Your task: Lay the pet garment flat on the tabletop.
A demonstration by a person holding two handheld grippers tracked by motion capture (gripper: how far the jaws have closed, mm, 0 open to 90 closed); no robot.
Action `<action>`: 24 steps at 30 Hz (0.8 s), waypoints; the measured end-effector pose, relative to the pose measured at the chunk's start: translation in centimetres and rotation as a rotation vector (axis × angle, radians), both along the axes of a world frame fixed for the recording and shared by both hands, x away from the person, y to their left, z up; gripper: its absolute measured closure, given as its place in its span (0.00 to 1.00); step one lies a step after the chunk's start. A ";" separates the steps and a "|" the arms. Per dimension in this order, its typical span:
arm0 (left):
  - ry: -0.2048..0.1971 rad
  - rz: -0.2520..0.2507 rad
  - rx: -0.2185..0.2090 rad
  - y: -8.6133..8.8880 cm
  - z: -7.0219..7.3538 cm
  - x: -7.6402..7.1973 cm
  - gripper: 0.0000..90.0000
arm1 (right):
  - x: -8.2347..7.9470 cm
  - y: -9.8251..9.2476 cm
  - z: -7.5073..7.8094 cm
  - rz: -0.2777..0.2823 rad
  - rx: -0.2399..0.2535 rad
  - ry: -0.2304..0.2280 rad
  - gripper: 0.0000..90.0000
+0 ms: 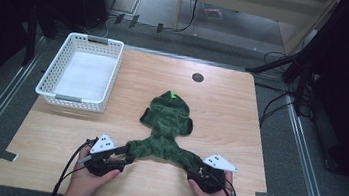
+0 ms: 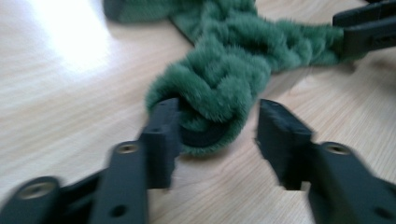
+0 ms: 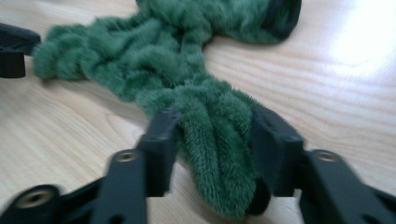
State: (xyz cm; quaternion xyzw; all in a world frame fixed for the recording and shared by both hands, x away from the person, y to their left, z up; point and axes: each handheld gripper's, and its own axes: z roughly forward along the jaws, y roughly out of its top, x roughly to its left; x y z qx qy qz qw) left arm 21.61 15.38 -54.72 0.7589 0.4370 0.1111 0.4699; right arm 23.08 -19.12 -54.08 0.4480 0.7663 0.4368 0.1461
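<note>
A fuzzy green garment (image 1: 165, 122) lies flat on the wooden table (image 1: 57, 134), its hood away from me and two limbs spread toward me. My left gripper (image 1: 126, 157) sits at the left limb's end. In the left gripper view that end (image 2: 210, 107) lies between the jaws of the left gripper (image 2: 217, 135), against the left one and apart from the right one. My right gripper (image 1: 193, 169) is at the right limb's end. In the right gripper view that end (image 3: 219, 158) fills the gap of the right gripper (image 3: 215, 140), the fur puffy and unsqueezed.
A white slotted basket (image 1: 77, 98) stands at the table's far left. A black round grommet (image 1: 197, 77) sits near the far edge. Cables trail from both grippers toward me. The table's front edge is just under my hands.
</note>
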 end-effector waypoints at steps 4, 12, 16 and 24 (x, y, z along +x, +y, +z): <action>-0.044 0.053 -0.039 1.5 0.5 -0.4 0.31 | -0.2 -1.0 1.0 -0.036 0.018 -0.057 0.37; -0.064 0.097 -0.124 5.9 1.0 -0.8 0.01 | -0.3 -3.4 2.3 -0.115 0.067 -0.095 0.00; -0.075 0.146 -0.129 8.2 1.2 -0.9 0.01 | -0.3 -4.3 2.7 -0.124 0.076 -0.099 0.00; -0.084 0.249 -0.099 12.3 1.0 -1.5 0.01 | -0.2 -5.6 2.4 -0.168 0.053 -0.094 0.00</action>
